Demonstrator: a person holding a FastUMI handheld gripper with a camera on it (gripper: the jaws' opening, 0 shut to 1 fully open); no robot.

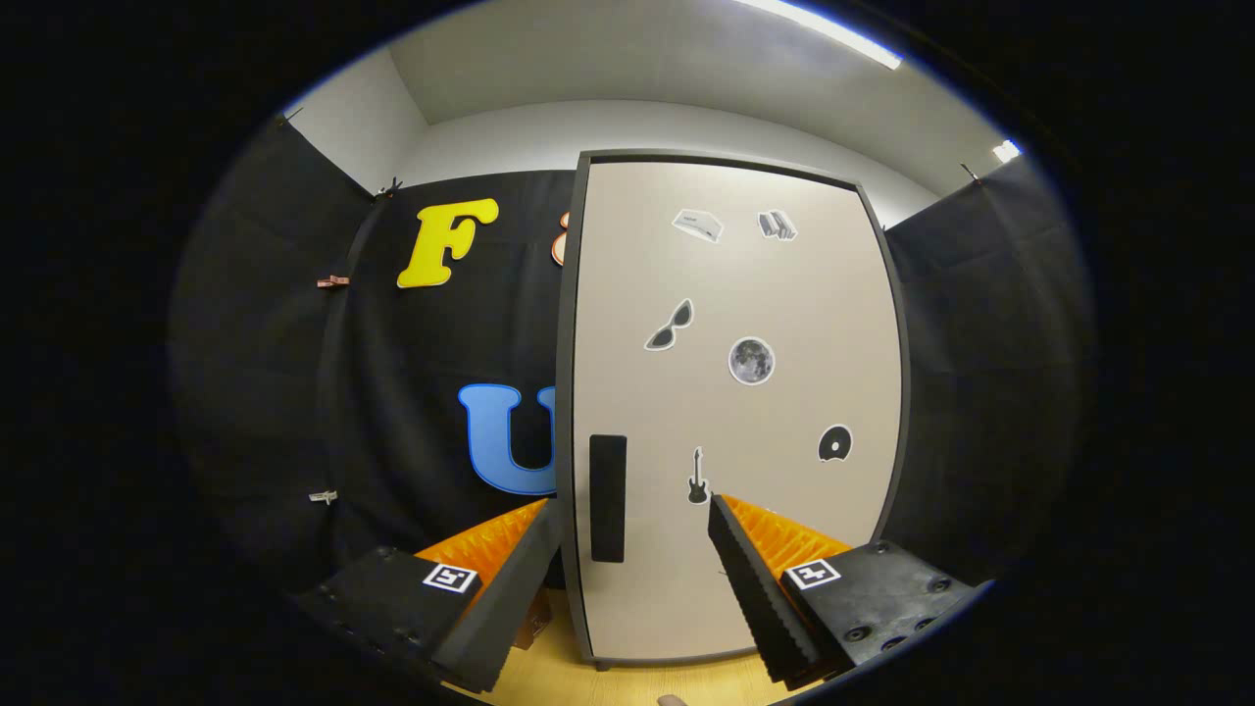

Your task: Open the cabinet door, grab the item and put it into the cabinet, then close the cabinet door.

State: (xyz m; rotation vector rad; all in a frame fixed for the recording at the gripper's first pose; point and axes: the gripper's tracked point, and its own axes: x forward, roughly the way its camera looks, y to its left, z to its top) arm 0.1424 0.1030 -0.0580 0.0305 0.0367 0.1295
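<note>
The cabinet (735,412) stands upright on a wooden table (627,677), straight ahead of the gripper (632,510) and close to it. Its cabinet door (765,294) is closed, a pale flat panel set in a dark frame (567,392) that runs up both sides and over the top. Behind and to either side of the cabinet hangs the black cloth of the booth wall (294,392), with a plain light wall and ceiling above it.

On the door's lower part, close to its left edge, sits a tall, narrow black handle (608,497). Scattered over the panel are small stickers: a moon (751,361) near the middle, sunglasses (670,327) to its upper left, a guitar (697,477) low down beside the handle, a disc (834,443) toward the right edge, and two more near the top edge, too small to make out surely.

The gripper's two fingers stand wide apart with nothing between them. The handle and the guitar sticker lie in the gap beyond the fingertips; the left finger's tip lines up with the door's left frame, and the right finger's tip sits just right of the guitar sticker. Whether either tip touches the door cannot be told.

A small brownish object (534,620) shows on the table by the cabinet's lower left corner, mostly hidden behind the left finger.
</note>
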